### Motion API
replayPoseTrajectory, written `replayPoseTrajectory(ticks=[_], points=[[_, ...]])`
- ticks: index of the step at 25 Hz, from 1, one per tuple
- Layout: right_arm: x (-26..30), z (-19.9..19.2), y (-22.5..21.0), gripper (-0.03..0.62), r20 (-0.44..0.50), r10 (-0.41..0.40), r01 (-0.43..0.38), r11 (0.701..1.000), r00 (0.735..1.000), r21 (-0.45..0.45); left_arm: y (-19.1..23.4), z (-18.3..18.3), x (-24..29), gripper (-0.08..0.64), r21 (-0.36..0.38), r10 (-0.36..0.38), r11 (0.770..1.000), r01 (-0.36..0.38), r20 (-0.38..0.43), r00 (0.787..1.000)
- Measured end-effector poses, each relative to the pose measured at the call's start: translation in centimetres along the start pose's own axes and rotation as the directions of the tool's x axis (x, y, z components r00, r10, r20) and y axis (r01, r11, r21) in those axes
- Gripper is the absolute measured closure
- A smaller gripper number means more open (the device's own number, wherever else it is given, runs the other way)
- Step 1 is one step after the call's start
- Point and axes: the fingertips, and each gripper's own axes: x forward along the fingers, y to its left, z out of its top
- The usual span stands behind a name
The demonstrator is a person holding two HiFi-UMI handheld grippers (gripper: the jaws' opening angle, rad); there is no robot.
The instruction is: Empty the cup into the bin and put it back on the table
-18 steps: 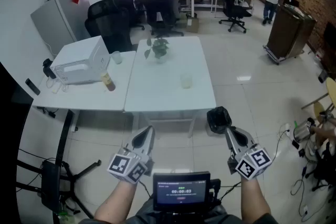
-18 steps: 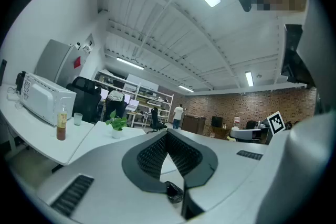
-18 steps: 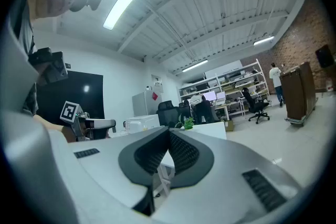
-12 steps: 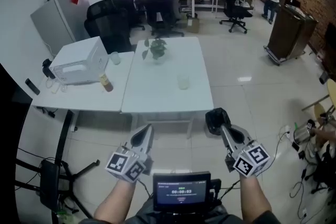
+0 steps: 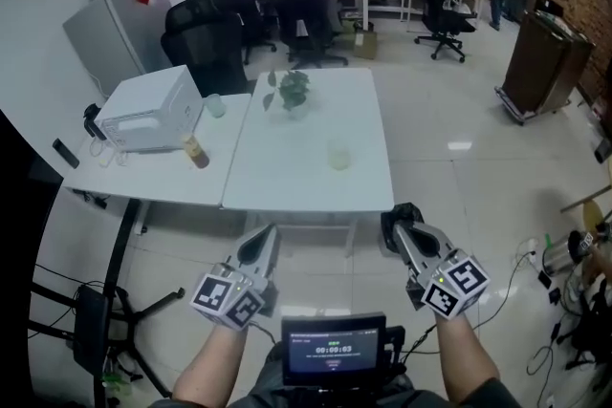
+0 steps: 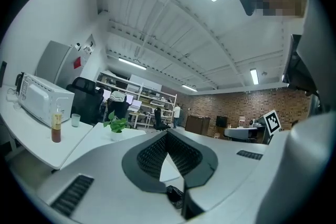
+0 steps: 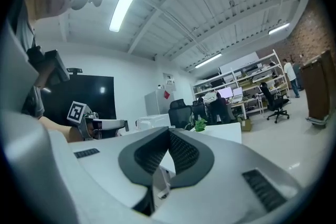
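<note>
White table (image 5: pixel 287 162) bears a pale, translucent cup (image 5: pixel 338 155) standing upright; left gripper (image 5: pixel 270 233) and right gripper (image 5: pixel 395 223) jaws pressed together, empty.

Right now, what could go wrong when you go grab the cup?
The right gripper is shut; if its jaws don't open first, it may knock over the clear cup on the white table. A tilted grip could spill whatever is inside; I can't see its contents. A second cup by the microwave could be grabbed by mistake.
</note>
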Motion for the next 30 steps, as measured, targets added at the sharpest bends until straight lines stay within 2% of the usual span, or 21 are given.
replayPoseTrajectory(ticks=[3,6,10,19,26,30], points=[[2.3,0.4,-0.5,0.589,0.018,0.003,-0.003,1.000,1.000,0.000,2.3,0.4,1.2,0.560,-0.025,-0.005,1.000,0.006,0.012,1.000],[5.2,0.7,-1.0,0.589,0.006,-0.021,0.021,1.000,1.000,0.003,4.8,0.4,2.8,0.560,-0.020,-0.012,1.000,0.011,-0.017,1.000],[8.3,1.8,-1.7,0.589,-0.022,-0.056,0.055,0.998,0.998,-0.029,6.9,0.8,5.1,0.560,-0.038,-0.062,0.997,0.061,-0.036,0.997],[15.0,2.3,-4.3,0.589,-0.047,-0.126,0.125,0.992,0.991,-0.015,13.1,0.6,9.9,0.560,-0.043,-0.103,0.994,0.099,-0.096,0.990],[19.6,3.0,-8.1,0.588,-0.071,-0.098,0.097,0.995,0.993,-0.019,15.2,0.2,15.0,0.560,-0.063,-0.106,0.993,0.100,-0.100,0.989],[22.3,3.1,-11.1,0.588,-0.090,-0.072,0.071,0.997,0.993,-0.011,16.4,-0.3,18.1,0.560,-0.063,-0.069,0.996,0.063,-0.103,0.992]])
